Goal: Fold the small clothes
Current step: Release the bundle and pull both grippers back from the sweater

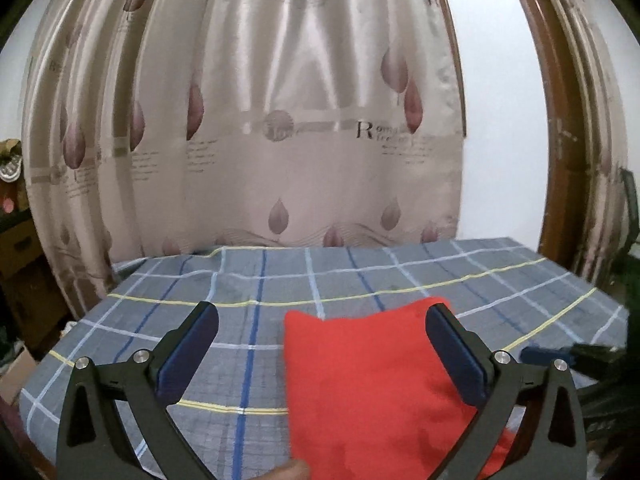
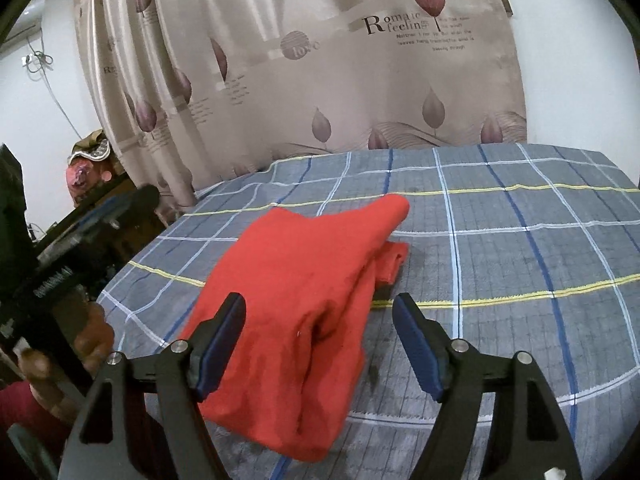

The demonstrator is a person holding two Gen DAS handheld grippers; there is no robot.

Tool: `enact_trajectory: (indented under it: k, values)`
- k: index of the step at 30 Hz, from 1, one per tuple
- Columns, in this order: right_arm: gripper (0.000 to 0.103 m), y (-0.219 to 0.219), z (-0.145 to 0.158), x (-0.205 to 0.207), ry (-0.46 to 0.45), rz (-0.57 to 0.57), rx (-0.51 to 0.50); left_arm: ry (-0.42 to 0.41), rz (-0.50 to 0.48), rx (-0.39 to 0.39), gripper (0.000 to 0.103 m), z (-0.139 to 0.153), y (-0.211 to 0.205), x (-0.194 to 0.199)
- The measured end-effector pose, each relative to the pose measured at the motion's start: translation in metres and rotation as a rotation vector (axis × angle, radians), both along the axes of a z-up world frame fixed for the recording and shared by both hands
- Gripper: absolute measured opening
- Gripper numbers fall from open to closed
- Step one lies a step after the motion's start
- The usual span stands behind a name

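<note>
Left wrist view: left gripper [image 1: 322,322] had jaws wide, holding nothing; red garment [image 1: 372,396] lay lower centre-right on the plaid cloth [image 1: 248,280], behind the right finger. Right wrist view: right gripper [image 2: 320,312] also wide and empty over the folded garment [image 2: 288,312], centre-left, probably released to let the fold settle.

A leaf-print curtain [image 1: 248,120] is hanging at twelve o'clock behind the checked bedspread [image 1: 360,276]; white wall [image 1: 504,120] is flanking it, perhaps a wooden doorframe [image 1: 536,80] at two.
</note>
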State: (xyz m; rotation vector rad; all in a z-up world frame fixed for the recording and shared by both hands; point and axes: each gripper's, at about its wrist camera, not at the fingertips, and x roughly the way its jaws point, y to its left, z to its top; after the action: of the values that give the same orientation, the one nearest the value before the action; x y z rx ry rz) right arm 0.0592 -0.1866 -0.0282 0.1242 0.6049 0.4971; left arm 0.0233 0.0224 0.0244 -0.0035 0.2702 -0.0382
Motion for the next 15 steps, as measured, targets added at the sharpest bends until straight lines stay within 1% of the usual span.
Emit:
enact_trajectory:
  k: [5,8,12,15]
  values:
    - [0.075,-0.002,0.001,-0.006,-0.009,0.003,-0.002,0.001,-0.034,-0.050,0.103,0.009,0.004,-0.007]
    - [0.076,-0.004,0.001,-0.007,-0.011,0.003,0.001,0.001,-0.035,-0.057,0.103,0.009,0.005,-0.008]
    - [0.076,-0.004,0.000,-0.007,-0.004,0.003,-0.001,-0.012,0.033,-0.044,0.103,0.003,0.004,-0.008]
    - [0.076,-0.003,0.000,-0.007,-0.002,0.003,-0.003,0.004,0.057,-0.046,0.103,-0.003,0.006,-0.004]
